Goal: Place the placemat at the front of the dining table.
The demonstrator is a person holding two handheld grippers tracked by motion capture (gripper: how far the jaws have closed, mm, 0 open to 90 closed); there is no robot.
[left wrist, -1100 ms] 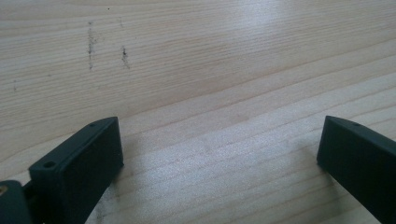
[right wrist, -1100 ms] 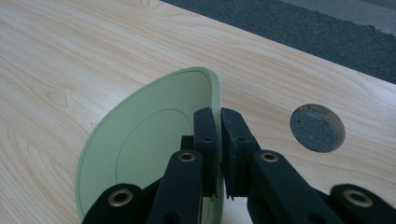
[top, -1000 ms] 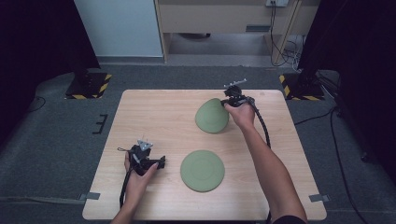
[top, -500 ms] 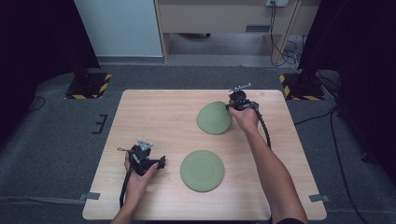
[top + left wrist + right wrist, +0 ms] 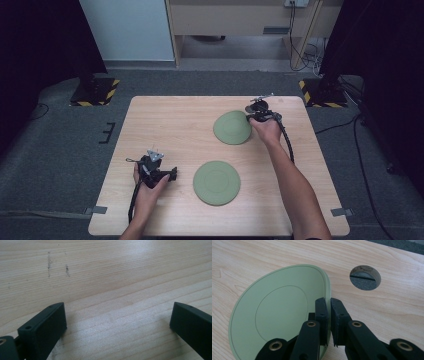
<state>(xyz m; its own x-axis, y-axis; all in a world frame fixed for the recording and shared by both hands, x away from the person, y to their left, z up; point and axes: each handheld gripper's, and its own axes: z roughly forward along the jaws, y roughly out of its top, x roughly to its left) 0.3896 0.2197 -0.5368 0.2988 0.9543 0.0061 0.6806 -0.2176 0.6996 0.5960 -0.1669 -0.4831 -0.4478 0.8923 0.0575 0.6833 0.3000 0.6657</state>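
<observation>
A pale green plate (image 5: 232,128) is tilted up at the far right of the wooden table (image 5: 165,125). My right gripper (image 5: 254,114) is shut on the plate's right rim. The right gripper view has the rim pinched between both black jaws of my right gripper (image 5: 329,302), with the plate (image 5: 279,312) leaning away to the left. A second green plate (image 5: 216,182) lies flat near the front middle. Left of that plate my left gripper (image 5: 173,174) rests low over the table, pointing right. My left gripper (image 5: 117,315) stands open over bare wood.
A round cable hole (image 5: 365,277) goes through the tabletop just beyond the held plate. The table stands on grey carpet, with black stand bases with yellow stripes (image 5: 95,91) at the back corners. A cable (image 5: 286,140) trails from the right gripper along the forearm.
My right gripper has moved a little to the right and down with the plate, which stays tilted. The left hand and the flat plate have kept their places.
</observation>
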